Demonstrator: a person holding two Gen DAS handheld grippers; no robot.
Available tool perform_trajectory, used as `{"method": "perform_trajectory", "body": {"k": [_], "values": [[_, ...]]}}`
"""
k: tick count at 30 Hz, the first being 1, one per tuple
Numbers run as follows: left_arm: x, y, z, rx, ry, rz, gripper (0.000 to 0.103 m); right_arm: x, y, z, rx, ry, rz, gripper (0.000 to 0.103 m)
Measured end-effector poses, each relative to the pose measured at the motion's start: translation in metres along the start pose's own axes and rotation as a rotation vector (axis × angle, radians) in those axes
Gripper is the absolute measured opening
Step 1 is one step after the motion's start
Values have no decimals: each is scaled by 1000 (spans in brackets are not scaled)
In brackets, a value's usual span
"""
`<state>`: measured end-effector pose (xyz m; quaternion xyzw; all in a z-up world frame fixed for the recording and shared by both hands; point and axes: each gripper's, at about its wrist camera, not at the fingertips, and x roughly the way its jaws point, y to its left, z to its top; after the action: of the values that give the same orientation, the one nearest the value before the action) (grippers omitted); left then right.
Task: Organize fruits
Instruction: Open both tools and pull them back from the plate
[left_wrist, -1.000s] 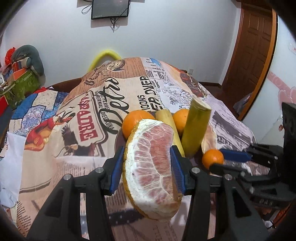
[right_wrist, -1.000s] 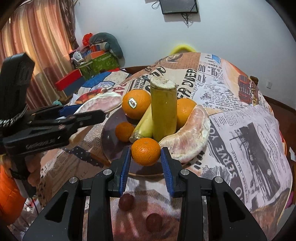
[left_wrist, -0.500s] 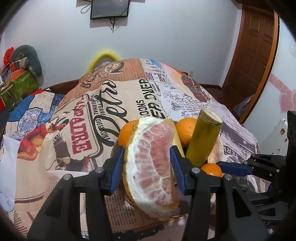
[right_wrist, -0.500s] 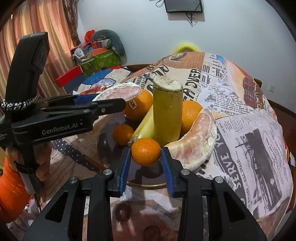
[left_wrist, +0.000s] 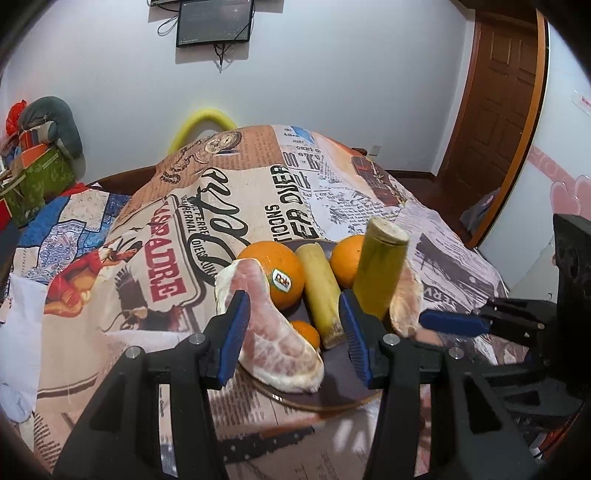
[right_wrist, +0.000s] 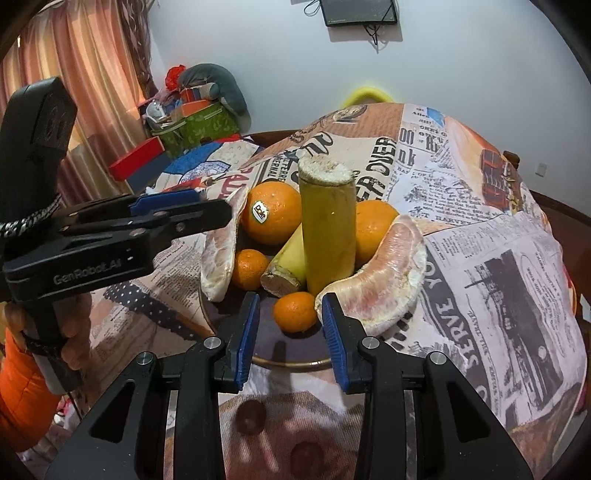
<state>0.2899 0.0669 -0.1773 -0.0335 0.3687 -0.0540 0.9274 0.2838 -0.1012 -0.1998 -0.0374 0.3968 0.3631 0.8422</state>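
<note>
A dark round plate (right_wrist: 295, 350) holds the fruit: two oranges (right_wrist: 273, 218), an upright sugarcane piece (right_wrist: 327, 229), a second cane piece (right_wrist: 286, 269), two tangerines (right_wrist: 295, 312) and two pomelo wedges. My left gripper (left_wrist: 293, 341) is open; the left pomelo wedge (left_wrist: 277, 339) lies on the plate's rim between its fingers. My right gripper (right_wrist: 290, 338) is open, with a tangerine lying free on the plate just beyond its fingertips. The other pomelo wedge (right_wrist: 384, 280) leans at the plate's right edge.
The plate sits on a table under a newspaper-print cloth (left_wrist: 221, 206). Two small dark round fruits (right_wrist: 251, 417) lie on the cloth below my right gripper. Boxes and cushions (right_wrist: 192, 110) are stacked at the far left by a curtain. A door (left_wrist: 495, 110) is at the right.
Both grippers opened. The left one let the pomelo wedge down onto the plate's left rim; the right one let the tangerine down onto the plate's front and drew back slightly.
</note>
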Motion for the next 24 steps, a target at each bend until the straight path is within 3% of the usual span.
{"method": "perform_trajectory", "body": {"k": [15, 24], "values": [[-52, -23, -32, 23, 38, -3, 50, -55, -5, -17, 12, -50, -89, 32], [-53, -41, -55, 12, 115, -39, 50, -69, -9, -40, 47, -38, -123, 35]]}}
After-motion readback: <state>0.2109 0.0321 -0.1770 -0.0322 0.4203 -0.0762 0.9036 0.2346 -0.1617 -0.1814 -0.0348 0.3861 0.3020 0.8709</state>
